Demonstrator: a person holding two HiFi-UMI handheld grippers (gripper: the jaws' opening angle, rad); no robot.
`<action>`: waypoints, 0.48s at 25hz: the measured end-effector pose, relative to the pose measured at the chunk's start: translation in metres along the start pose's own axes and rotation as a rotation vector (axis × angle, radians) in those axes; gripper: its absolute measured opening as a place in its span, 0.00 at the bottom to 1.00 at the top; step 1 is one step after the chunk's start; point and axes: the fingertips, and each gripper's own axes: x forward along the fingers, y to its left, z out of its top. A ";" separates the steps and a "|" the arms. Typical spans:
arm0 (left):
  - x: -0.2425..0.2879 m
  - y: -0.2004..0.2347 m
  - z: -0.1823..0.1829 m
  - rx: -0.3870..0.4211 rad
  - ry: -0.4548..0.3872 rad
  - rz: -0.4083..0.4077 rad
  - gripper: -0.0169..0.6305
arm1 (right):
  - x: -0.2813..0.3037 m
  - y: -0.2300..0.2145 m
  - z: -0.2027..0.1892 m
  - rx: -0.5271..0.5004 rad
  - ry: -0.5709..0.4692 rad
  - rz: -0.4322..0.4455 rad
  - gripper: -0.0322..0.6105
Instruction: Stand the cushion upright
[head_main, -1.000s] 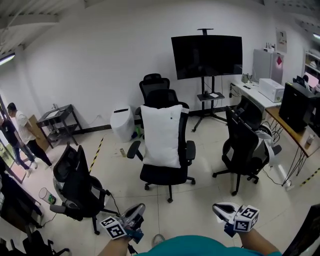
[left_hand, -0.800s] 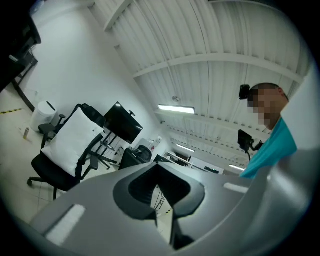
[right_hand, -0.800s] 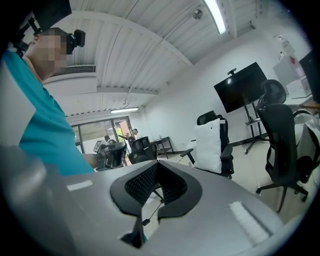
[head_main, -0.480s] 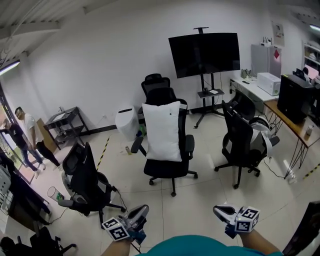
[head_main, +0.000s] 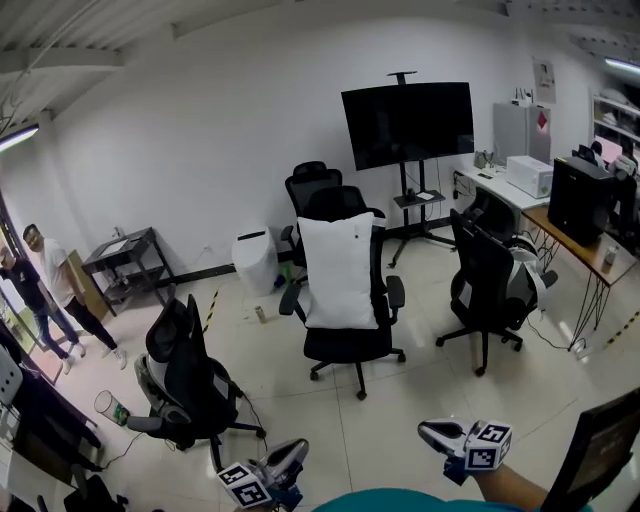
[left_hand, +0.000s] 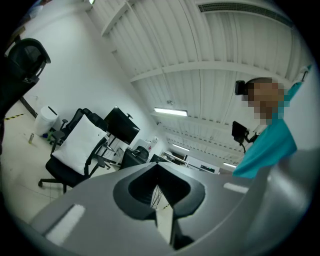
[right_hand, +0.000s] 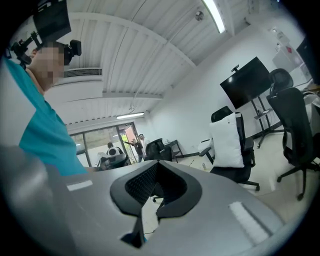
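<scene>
A white cushion (head_main: 340, 270) stands upright against the backrest of a black office chair (head_main: 352, 345) in the middle of the room. It also shows in the left gripper view as the cushion (left_hand: 80, 142) and in the right gripper view as the cushion (right_hand: 226, 140). My left gripper (head_main: 292, 451) and right gripper (head_main: 426, 431) hang at the bottom edge of the head view, well short of the chair. Both are shut with nothing between the jaws. Each gripper's own view shows the left gripper (left_hand: 161, 197) and the right gripper (right_hand: 149, 201) with jaws together.
A second black chair (head_main: 190, 375) stands at the left and a third (head_main: 487, 285) at the right. Behind are a TV on a stand (head_main: 408, 122), a white bin (head_main: 256, 260) and a desk (head_main: 570, 235) with equipment. Two people (head_main: 50, 290) stand at the far left.
The head view has pulled back, so the chair and cushion look smaller and farther. Both grippers sit lower in the picture, still shut. The cushion has not moved on the chair.
</scene>
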 end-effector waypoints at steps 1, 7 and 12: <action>-0.012 0.004 0.001 -0.004 0.005 -0.004 0.04 | 0.007 0.007 -0.004 0.002 0.002 -0.012 0.05; -0.045 0.016 0.005 -0.021 0.011 -0.007 0.04 | 0.027 0.032 -0.019 0.075 -0.009 -0.022 0.05; -0.035 -0.001 -0.003 -0.025 -0.054 -0.001 0.04 | 0.007 0.020 -0.014 0.084 0.020 -0.023 0.05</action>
